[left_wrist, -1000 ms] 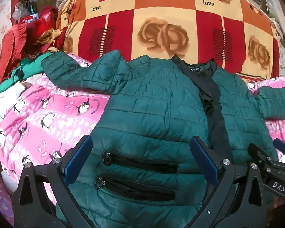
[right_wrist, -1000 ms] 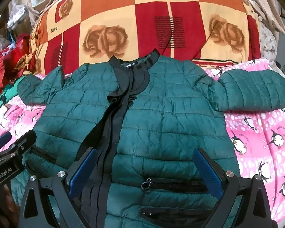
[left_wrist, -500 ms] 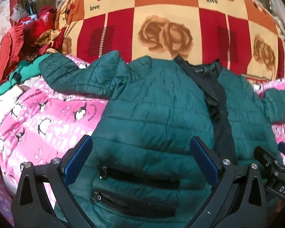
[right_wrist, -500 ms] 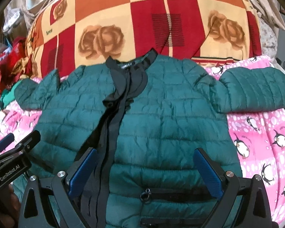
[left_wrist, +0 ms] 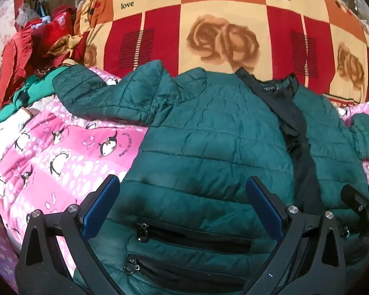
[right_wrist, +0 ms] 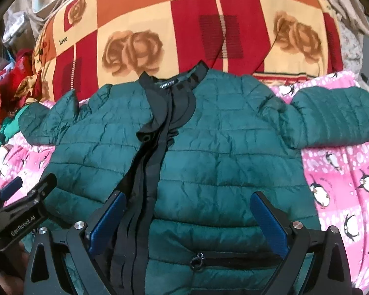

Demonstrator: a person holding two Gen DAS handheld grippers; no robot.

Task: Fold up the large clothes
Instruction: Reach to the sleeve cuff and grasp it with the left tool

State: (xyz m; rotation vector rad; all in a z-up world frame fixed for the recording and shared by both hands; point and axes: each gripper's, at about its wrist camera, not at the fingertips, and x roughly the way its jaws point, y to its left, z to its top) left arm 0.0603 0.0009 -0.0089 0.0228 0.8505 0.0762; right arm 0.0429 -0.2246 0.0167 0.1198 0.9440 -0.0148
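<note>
A puffy, quilted dark-green jacket (right_wrist: pixel 223 152) with a black zip placket is lying face-up, sleeves spreading outward, on a pink penguin-print quilt (right_wrist: pixel 344 177). Both the left gripper (left_wrist: pixel 182 201) and right gripper (right_wrist: pixel 188 211) are hovering with blue-padded jaws spread apart, seemingly just above the hem.

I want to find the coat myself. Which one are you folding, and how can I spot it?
Find the pink penguin blanket in front of the big rose quilt. The coat lies spread flat on it, sleeves out. It is the only dark green puffy one, with a black strip down its front.
</note>
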